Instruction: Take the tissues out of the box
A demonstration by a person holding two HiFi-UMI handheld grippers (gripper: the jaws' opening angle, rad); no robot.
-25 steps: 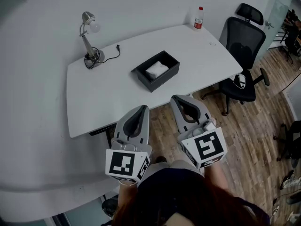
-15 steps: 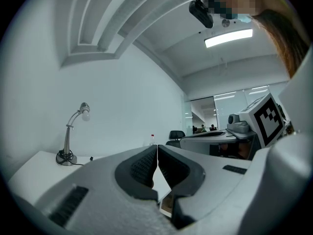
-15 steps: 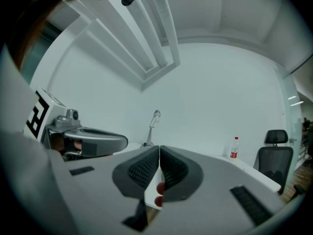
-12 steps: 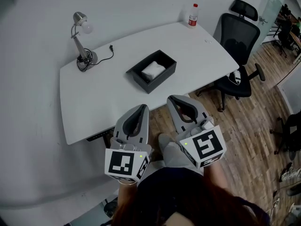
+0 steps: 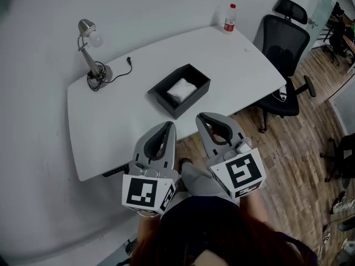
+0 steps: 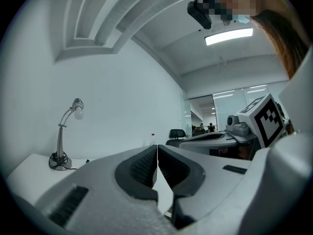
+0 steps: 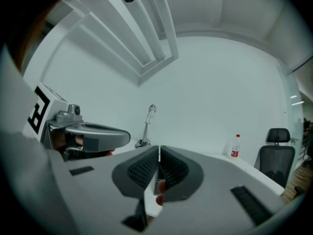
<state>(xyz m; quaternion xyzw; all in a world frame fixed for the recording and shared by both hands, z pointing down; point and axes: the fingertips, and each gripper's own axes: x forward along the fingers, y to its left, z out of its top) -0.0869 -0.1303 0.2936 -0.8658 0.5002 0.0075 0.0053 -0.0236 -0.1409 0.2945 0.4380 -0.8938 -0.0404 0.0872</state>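
Centrally, rectangular black box [image 5: 194,102] holds white tissues [image 5: 181,89]; smooth rounded table [image 5: 125,123].

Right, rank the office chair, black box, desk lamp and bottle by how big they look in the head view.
1. office chair
2. black box
3. desk lamp, tall but thin
4. bottle, smallest; it stands at the table's far edge, so distance shrinks it somewhat

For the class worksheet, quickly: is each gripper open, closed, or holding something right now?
Left gripper: closed, holding nothing.
Right gripper: closed, holding nothing.
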